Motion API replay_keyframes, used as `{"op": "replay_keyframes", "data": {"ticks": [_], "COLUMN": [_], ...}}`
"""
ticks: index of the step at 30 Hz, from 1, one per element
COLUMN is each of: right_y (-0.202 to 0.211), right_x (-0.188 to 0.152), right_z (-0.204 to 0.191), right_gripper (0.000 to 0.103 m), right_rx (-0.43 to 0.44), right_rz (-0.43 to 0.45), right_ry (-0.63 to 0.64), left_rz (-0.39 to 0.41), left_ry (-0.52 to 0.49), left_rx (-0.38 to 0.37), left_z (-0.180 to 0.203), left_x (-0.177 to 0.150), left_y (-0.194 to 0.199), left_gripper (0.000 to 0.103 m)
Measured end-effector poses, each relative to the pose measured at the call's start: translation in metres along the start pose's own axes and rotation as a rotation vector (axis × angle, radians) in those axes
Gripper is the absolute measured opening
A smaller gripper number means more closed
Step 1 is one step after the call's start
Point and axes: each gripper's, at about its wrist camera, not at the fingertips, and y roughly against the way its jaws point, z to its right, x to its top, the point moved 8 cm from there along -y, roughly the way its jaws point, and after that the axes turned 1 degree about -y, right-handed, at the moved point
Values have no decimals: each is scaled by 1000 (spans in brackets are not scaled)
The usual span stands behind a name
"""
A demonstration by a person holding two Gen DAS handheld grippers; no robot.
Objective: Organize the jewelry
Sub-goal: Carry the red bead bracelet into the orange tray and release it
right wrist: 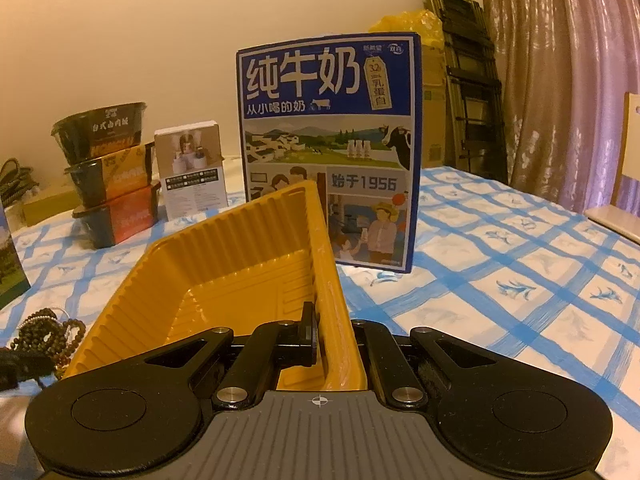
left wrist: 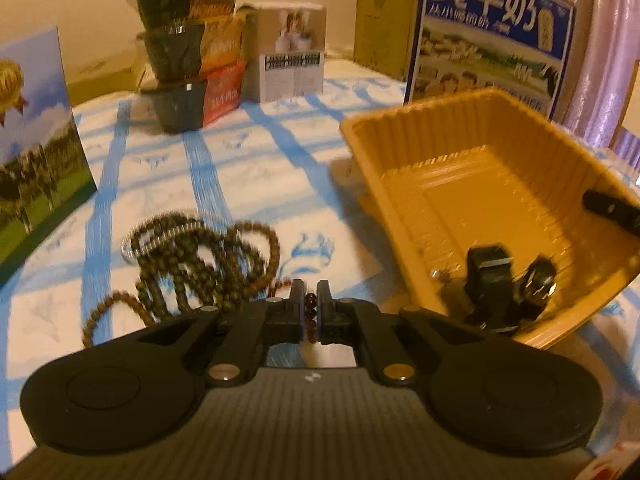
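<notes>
My left gripper (left wrist: 311, 300) is shut on a strand of dark red-brown beads (left wrist: 310, 312), just above the tablecloth. A heap of brown bead necklaces (left wrist: 192, 264) with a silver bangle lies just ahead to its left; it also shows in the right wrist view (right wrist: 44, 332). The yellow ribbed plastic tray (left wrist: 400, 140) stands to the right, tilted. My right gripper (right wrist: 326, 320) is shut on the tray's near right wall (right wrist: 328, 280); it shows in the left wrist view (left wrist: 508, 280) at the tray's near edge.
A blue milk carton box (right wrist: 328, 152) stands behind the tray. Stacked black food bowls (left wrist: 188, 60) and a small white box (left wrist: 292, 56) stand at the back. Another printed box (left wrist: 36, 152) stands at the left. A blue-checked cloth (right wrist: 520, 280) covers the table.
</notes>
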Motion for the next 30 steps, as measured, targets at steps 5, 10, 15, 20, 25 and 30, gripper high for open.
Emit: {"op": "replay_keyframes", "data": {"ticks": [5,10,15,20,25,30], "right_y": [1,4,5,6,6,6], "right_x": [1,3,5,4,3,3], "right_z": [0,-4,-5,-5,-4,-2], "right_gripper": [4,5,5,5,5,5], "right_rx": [9,18,25,29,33,37], "right_rz": [-6,1,0,-3,-11,-17], "right_ry": [-7,3,7,5,-6,-14], "left_rz": [55,127,163,167,122,42], "left_ry": [12,0,-2,-5,22,61], "left_rx": [-32,-98,-191,-278,-352,-396], "left_z": [3,24,56,92,121,135], "left_x": [26,53,74,86,82,67], "left_y": [24,52,64,64,51,33], "left_gripper": [4,4,4,4,4,4]}}
